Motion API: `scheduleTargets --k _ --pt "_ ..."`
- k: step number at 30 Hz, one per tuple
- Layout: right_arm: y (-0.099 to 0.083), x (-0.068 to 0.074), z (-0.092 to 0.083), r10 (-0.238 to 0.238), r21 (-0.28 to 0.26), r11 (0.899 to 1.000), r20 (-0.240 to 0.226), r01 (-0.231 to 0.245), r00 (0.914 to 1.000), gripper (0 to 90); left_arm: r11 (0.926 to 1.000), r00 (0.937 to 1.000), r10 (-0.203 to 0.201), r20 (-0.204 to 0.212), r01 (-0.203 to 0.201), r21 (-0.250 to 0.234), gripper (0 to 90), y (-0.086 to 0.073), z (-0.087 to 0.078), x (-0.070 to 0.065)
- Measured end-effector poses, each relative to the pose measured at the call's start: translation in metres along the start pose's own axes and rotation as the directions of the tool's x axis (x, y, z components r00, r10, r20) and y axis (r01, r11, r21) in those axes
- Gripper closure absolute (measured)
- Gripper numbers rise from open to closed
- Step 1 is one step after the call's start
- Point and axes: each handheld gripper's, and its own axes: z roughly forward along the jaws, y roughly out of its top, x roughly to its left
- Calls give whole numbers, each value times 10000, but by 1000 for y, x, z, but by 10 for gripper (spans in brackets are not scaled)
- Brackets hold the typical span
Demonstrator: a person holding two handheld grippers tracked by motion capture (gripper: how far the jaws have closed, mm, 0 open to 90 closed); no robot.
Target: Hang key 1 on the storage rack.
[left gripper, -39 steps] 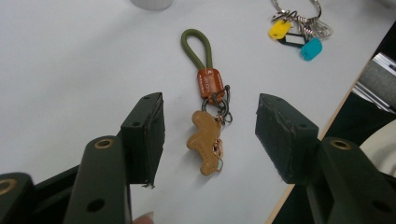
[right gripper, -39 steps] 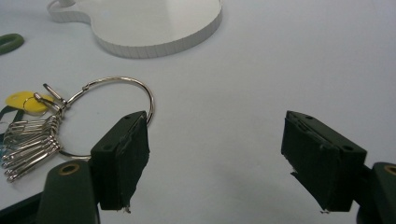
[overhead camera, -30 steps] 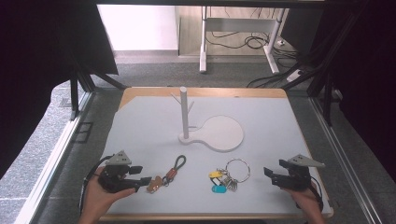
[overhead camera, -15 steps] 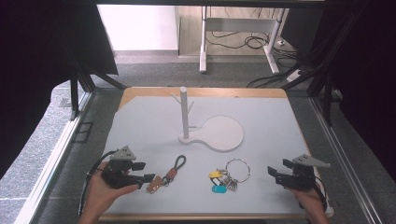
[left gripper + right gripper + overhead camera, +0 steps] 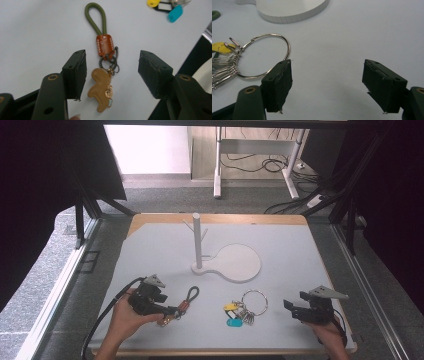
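tan charm [image 5: 101,92] between left jaws

the table [image 5: 300,255] has a pale grey top. on it sit a white stand [image 5: 227,262] with a post, a keychain [image 5: 182,304] with a green loop, and a bunch of keys [image 5: 245,306].

A white peg stand [image 5: 198,242] rises from a round white base [image 5: 239,262] near the middle of the grey worktop [image 5: 290,245]. Toward the near edge, right of centre, lies a key bunch on a big ring [image 5: 246,306].
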Motion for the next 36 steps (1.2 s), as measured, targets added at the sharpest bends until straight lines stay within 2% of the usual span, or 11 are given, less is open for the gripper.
scheduleTargets --k 6,11,20,24,31,36 --pt "-1 5 6 -274 291 9992 52 273 9996 246 9982 9999 47 -148 -38 595 406 18 13 -1" --pt "0 8 8 -434 415 9982 43 432 9990 246 9968 9998 22 -220 -4 800 424 26 23 -3" --pt "-1 5 7 -310 368 9989 179 304 9994 247 9914 9997 -102 -217 129 1304 433 35 36 -1" --pt "0 6 6 -223 236 9995 277 217 9994 250 9872 9996 69 -276 -24 1593 433 37 40 0" --pt "-1 7 9 -253 401 9989 236 244 9994 249 9761 9989 322 -349 -240 2159 442 45 52 1" --pt "-2 7 10 -259 468 9986 223 248 9994 249 9705 9989 310 -354 -216 2402 471 48 63 1"
